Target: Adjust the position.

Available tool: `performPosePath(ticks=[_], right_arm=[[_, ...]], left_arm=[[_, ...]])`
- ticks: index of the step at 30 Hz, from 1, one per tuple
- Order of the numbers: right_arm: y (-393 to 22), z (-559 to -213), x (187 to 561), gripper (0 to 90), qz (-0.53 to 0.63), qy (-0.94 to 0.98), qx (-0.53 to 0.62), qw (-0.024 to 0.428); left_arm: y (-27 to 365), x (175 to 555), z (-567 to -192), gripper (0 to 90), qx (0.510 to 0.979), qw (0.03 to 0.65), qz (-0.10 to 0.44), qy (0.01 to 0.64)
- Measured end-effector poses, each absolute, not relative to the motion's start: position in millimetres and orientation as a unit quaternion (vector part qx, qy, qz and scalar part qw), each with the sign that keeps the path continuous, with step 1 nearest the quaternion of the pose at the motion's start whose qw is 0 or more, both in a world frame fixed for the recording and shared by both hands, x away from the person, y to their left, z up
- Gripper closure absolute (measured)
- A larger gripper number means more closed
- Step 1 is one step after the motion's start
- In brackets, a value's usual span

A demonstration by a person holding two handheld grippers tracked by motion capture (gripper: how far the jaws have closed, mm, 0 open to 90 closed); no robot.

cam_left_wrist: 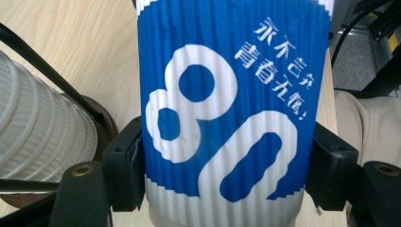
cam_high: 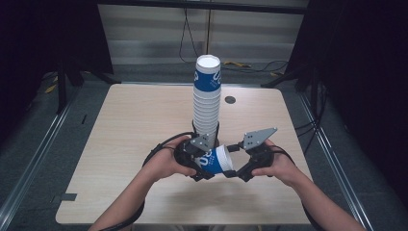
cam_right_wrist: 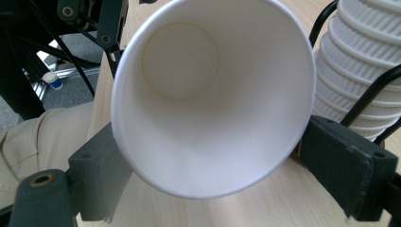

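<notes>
While the left tongs (cam_high: 204,163) pinch a blue-and-white paper cup (cam_high: 219,160) by its ribbed wall, on its side above the bench's (cam_high: 134,125) near edge, the right tongs (cam_high: 236,161) stand spread, jaws flanking the cup's open rim. Directly behind rises a tall stack of cups (cam_high: 207,98), mid-bench, with black cables (cam_high: 166,143) looping past its base.
</notes>
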State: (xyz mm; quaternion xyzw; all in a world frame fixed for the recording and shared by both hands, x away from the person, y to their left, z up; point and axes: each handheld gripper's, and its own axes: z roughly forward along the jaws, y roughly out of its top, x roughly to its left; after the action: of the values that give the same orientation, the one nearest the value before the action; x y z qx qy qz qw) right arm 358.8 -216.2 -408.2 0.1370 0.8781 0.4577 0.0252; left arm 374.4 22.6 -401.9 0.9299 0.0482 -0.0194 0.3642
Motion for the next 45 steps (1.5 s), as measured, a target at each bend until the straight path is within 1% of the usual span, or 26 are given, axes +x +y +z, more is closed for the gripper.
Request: performPosePath(ticks=[8, 14, 16, 20, 24, 26, 27, 28, 29, 32, 33, 34, 35, 36, 37, 41, 42, 44, 45], right_arm=[[-213.6, -409.4, 359.0, 13.2, 0.462, 0.876, 0.136, 0.018], [-212.7, -407.4, 358.5, 17.3, 0.45, 0.884, 0.121, 0.029], [-213.0, -407.4, 358.3, 19.4, 0.446, 0.887, 0.117, 0.024], [-214.7, -406.8, 358.0, 19.7, 0.436, 0.891, 0.122, 0.024], [-218.0, -406.0, 359.8, 20.0, 0.42, 0.898, 0.128, 0.026], [-220.8, -404.9, 360.9, 19.9, 0.4, 0.906, 0.137, 0.028], [-225.2, -404.8, 363.5, 19.7, 0.384, 0.91, 0.154, 0.04], [-227.9, -404.8, 365.2, 19.6, 0.373, 0.912, 0.164, 0.04], [-230.3, -404.5, 366.5, 19.6, 0.357, 0.917, 0.17, 0.054], [-235.2, -404.0, 369.1, 19.4, 0.34, 0.918, 0.195, 0.055], [-240.0, -402.5, 372.7, 19.2, 0.316, 0.919, 0.225, 0.074], [-240.0, -402.5, 372.7, 19.2, 0.316, 0.919, 0.225, 0.074], [-245.2, -402.1, 377.9, 18.9, 0.306, 0.913, 0.263, 0.066], [-245.2, -402.1, 377.9, 18.9, 0.306, 0.913, 0.263, 0.066], [-248.3, -401.3, 382.3, 18.6, 0.273, 0.916, 0.28, 0.083], [-253.4, -401.7, 391.3, 18.1, 0.24, 0.912, 0.319, 0.093], [-254.6, -402.7, 393.8, 17.8, 0.222, 0.915, 0.321, 0.102], [-255.4, -403.8, 396.0, 17.6, 0.212, 0.914, 0.331, 0.102], [-257.6, -406.2, 400.4, 17.3, 0.205, 0.912, 0.344, 0.086]], left_arm=[[21.0, 374.8, -402.7, 28.7, 0.924, 0.378, -0.026, 0.049], [21.6, 374.5, -406.0, 28.4, 0.924, 0.379, -0.024, 0.048], [21.9, 374.7, -407.7, 26.0, 0.922, 0.382, -0.025, 0.058], [22.5, 375.2, -412.9, 23.1, 0.919, 0.386, -0.029, 0.071], [25.2, 375.5, -420.7, 20.6, 0.92, 0.383, -0.014, 0.085], [29.2, 376.2, -424.5, 19.7, 0.92, 0.381, -0.014, 0.096], [32.5, 374.2, -428.2, 19.7, 0.922, 0.372, -0.006, 0.106], [34.2, 373.5, -429.6, 19.7, 0.924, 0.368, -0.002, 0.104], [35.6, 372.8, -430.9, 19.7, 0.924, 0.366, -0.001, 0.107], [38.3, 372.4, -434.1, 19.1, 0.922, 0.37, -0.003, 0.118], [41.6, 371.6, -436.8, 18.8, 0.92, 0.369, -0.003, 0.129], [41.6, 371.6, -436.8, 18.8, 0.92, 0.369, -0.003, 0.129], [44.9, 370.6, -439.9, 18.8, 0.92, 0.367, -0.003, 0.136], [44.9, 370.6, -439.9, 18.8, 0.92, 0.367, -0.003, 0.136], [47.2, 368.9, -443.2, 18.8, 0.92, 0.366, 0.0, 0.139], [51.2, 366.7, -450.2, 18.8, 0.918, 0.368, -0.006, 0.148], [52.5, 366.4, -451.9, 18.8, 0.918, 0.366, -0.006, 0.15], [53.5, 366.5, -453.6, 18.8, 0.918, 0.366, -0.006, 0.152], [55.7, 366.4, -456.4, 18.8, 0.917, 0.367, -0.007, 0.157]])
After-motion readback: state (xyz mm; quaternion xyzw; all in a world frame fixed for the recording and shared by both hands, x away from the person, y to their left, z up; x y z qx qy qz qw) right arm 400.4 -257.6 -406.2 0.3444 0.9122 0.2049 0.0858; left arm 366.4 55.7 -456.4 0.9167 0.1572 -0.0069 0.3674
